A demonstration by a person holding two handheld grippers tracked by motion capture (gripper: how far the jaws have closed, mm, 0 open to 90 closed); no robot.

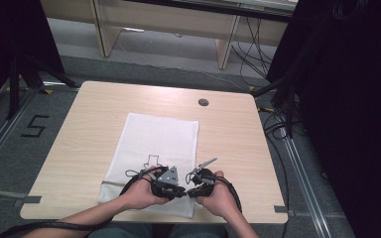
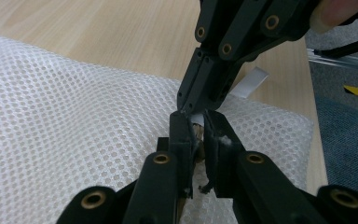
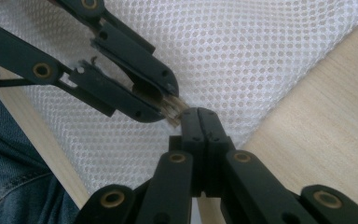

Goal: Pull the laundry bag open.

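A light wooden table (image 1: pixel 104 104) with rounded corners stands on a grey floor (image 1: pixel 10 148). On the floor at the left a black number 5 (image 1: pixel 33 126) is marked. At the far side there is pale wooden furniture (image 1: pixel 168 25), maybe a desk or a shelf. Dark curtains (image 1: pixel 347 99) hang at the right, and black cables (image 1: pixel 253 54) lie near them.

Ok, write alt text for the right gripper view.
Two black grippers meet tip to tip over a white mesh bag on a wooden table: the right gripper, jaws shut, rises from the bottom, and the left gripper comes from the upper left, pinching a small pale thing.
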